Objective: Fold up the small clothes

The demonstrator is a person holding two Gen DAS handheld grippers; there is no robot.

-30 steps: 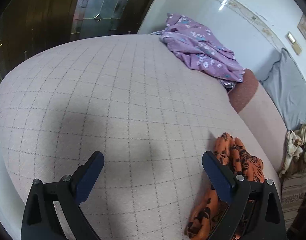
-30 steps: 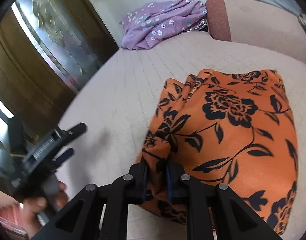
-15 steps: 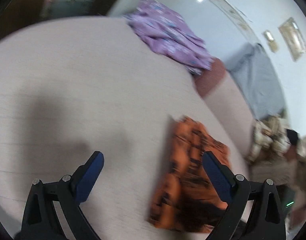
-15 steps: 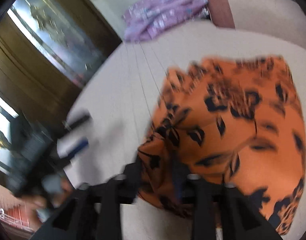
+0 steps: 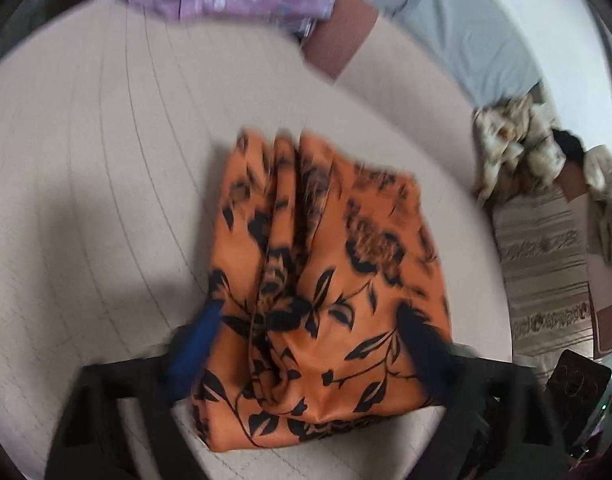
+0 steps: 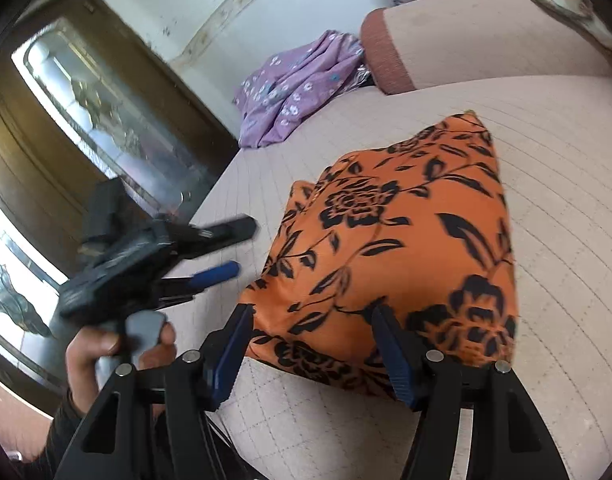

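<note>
An orange cloth with black flowers (image 6: 402, 240) lies in a soft, lumpy heap on a pale pink quilted bed (image 6: 566, 200). It is partly folded, and its near edge (image 5: 298, 436) bunches up in wrinkles.

The right gripper (image 6: 312, 354) sits low at the near edge of the cloth. Its jaws are spread wide, and the blue pads (image 6: 394, 356) are apart with the cloth's near edge showing between them. They are not squeezing anything.

The left gripper (image 5: 308, 334) is wide open too. In its own view the picture is blurry, and the orange cloth (image 5: 318, 280) fills the gap between the blue fingers (image 5: 190, 348). I cannot tell if the fingers touch the cloth. In the right view the left gripper (image 6: 238, 248) is just to the left of the cloth, over the bed, and a bare hand (image 6: 110, 352) grips its gray handle.

Far away at the back of the bed lies a purple cloth with little white flowers (image 6: 294, 92). Beside it, to the right, is a long pink bolster with a reddish end (image 6: 382, 56). A gray pillow (image 5: 474, 28) leans on the white wall behind that. On the far right in the left view there is a messy pile of cream cloth (image 5: 518, 140) and a striped blanket (image 5: 542, 260).
</note>
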